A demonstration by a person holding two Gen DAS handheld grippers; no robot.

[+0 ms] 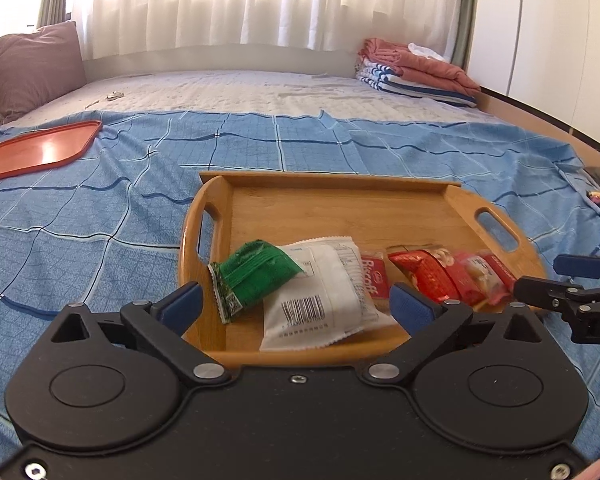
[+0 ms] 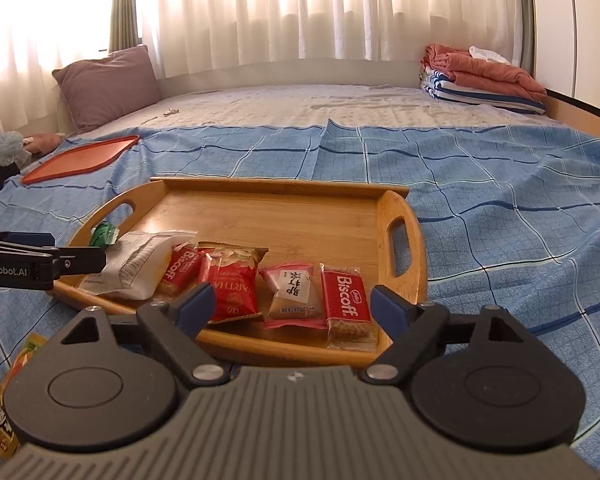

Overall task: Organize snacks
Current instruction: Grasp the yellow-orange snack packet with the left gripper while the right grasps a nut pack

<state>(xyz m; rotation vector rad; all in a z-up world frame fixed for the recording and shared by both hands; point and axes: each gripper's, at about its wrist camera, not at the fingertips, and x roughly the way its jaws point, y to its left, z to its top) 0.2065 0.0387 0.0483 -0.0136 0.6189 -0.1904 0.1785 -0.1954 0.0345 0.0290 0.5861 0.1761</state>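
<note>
— Left gripper [image 1: 296, 300] is hanging over the near rim of the oval wooden tray with cut-out handles [image 1: 328, 200], its blue-padded fingers [image 1: 182, 303] spread wide with nothing between them. What is lying under it?

— A crinkled green foil packet [image 1: 256, 280] is resting on the left end of the tray, its long axis running diagonally from near-left to far-right. It is overlapping the corner of a white rectangular pouch with a barcode [image 1: 320, 300], whose long axis is running roughly from the near rim toward the far rim.

— And the right gripper [image 2: 292, 306]?

— Also gaping wide and holding nothing, sitting just above the tray's near rim. Between its fingers a red square snack bag [image 2: 230, 284] and a pink-edged pale wrapped biscuit [image 2: 294, 294] are lying side by side. To their right a red Biscoff biscuit wrapper [image 2: 346, 302] is lying lengthwise toward the far rim, its lettering running along that axis. A second red Biscoff packet [image 2: 180, 270] is leaning between the white pouch and the red bag.

— Anything off the tray?

— An orange-and-yellow sachet [image 2: 4, 412] is lying on the blue checked bedsheet [image 2: 500, 220] at the near left, partly hidden by the gripper body. A flat orange plastic tray [image 1: 36, 148] is sitting well apart, at the far left of the bed.
</note>
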